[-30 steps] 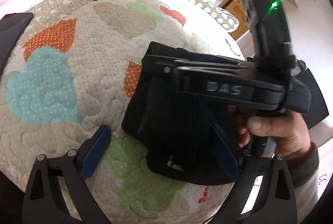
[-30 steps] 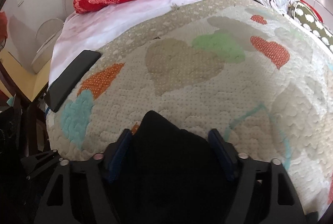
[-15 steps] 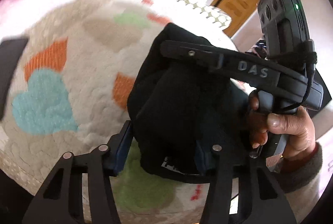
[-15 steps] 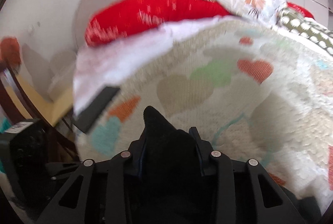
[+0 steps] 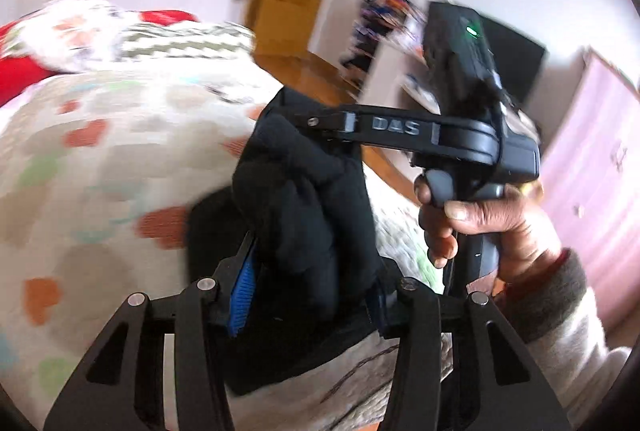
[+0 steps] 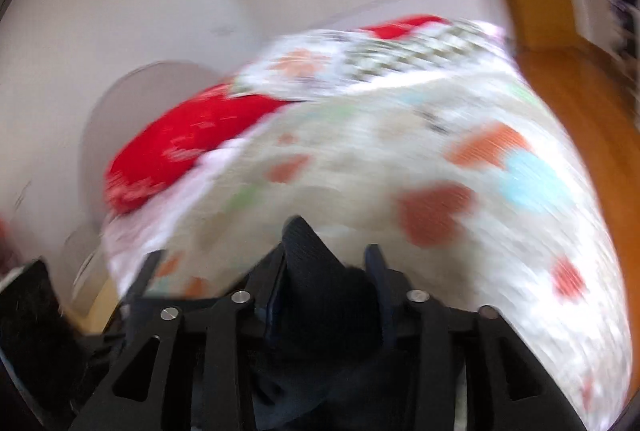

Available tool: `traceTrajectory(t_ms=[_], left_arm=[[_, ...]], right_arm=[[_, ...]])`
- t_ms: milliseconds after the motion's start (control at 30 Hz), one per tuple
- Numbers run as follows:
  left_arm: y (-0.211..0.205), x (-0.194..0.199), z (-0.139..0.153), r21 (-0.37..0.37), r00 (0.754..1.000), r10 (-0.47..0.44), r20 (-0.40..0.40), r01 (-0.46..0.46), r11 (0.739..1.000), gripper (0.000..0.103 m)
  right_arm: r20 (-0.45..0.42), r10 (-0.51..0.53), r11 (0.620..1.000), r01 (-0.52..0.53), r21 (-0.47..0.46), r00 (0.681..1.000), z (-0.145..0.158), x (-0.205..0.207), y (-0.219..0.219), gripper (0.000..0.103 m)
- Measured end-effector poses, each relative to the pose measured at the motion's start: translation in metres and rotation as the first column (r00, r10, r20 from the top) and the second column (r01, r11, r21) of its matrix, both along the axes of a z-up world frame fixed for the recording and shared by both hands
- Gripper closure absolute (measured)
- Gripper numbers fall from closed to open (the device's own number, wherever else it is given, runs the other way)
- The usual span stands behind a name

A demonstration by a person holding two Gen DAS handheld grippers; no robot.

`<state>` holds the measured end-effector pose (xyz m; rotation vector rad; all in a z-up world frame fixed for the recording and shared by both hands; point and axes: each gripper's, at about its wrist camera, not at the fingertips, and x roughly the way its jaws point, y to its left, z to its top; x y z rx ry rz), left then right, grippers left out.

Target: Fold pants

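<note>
Between the blue pads of the left gripper (image 5: 310, 295) bunches a thick wad of the black pants (image 5: 308, 207), the fabric filling the gap so the jaws, closing a touch, clamp it. Just ahead of that gripper and a little to its right, the right gripper (image 5: 320, 121) pinches another part of the same bundle; from its own camera the right-hand jaws look to be easing slightly, yet cloth is wedged between them. Below and beyond both tongs spreads the heart-patterned quilt (image 5: 100, 159), with a red pillow (image 6: 180, 151) farther off. I judge the step to be carrying the gathered pants clear of the bed. Next, both tongs need to spread apart so the cloth hangs flat for laying out.
</note>
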<state>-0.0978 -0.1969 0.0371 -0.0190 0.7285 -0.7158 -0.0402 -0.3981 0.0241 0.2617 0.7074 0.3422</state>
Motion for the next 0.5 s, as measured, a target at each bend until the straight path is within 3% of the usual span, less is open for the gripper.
traceTrajectory(t_ms=[67, 133, 233, 300, 400, 500], left_arm=[[-0.027, 0.009, -0.020, 0.029, 0.995, -0.065, -0.075, 0.068, 0.997, 0.058], [-0.042, 0.012, -0.033, 0.048, 0.985, -0.105, -0.140, 0.112, 0.993, 0.057], [-0.039, 0.002, -0.024, 0.067, 0.985, -0.141, -0.097, 0.148, 0.987, 0.042], [-0.027, -0.004, -0.014, 0.036, 0.984, -0.156, -0.087, 0.159, 0.987, 0.027], [-0.003, -0.010, 0.005, 0.003, 0.988, -0.140, -0.060, 0.140, 0.990, 0.024], [0.015, -0.011, 0.012, 0.018, 0.994, -0.110, -0.018, 0.110, 0.994, 0.020]], right_arm=[[-0.033, -0.110, 0.994, 0.110, -0.007, 0.993, -0.010, -0.009, -0.025, 0.060], [-0.050, -0.161, 0.983, 0.164, 0.076, 0.986, -0.015, -0.021, -0.049, 0.052], [-0.026, -0.182, 0.974, 0.184, 0.132, 0.983, -0.011, -0.042, -0.062, 0.031], [-0.031, -0.148, 0.979, 0.151, 0.138, 0.988, -0.010, -0.050, -0.057, 0.025], [-0.052, -0.113, 0.982, 0.120, 0.149, 0.992, -0.011, -0.058, -0.047, 0.022], [-0.053, -0.096, 0.976, 0.104, 0.193, 0.994, -0.014, -0.065, -0.044, 0.018]])
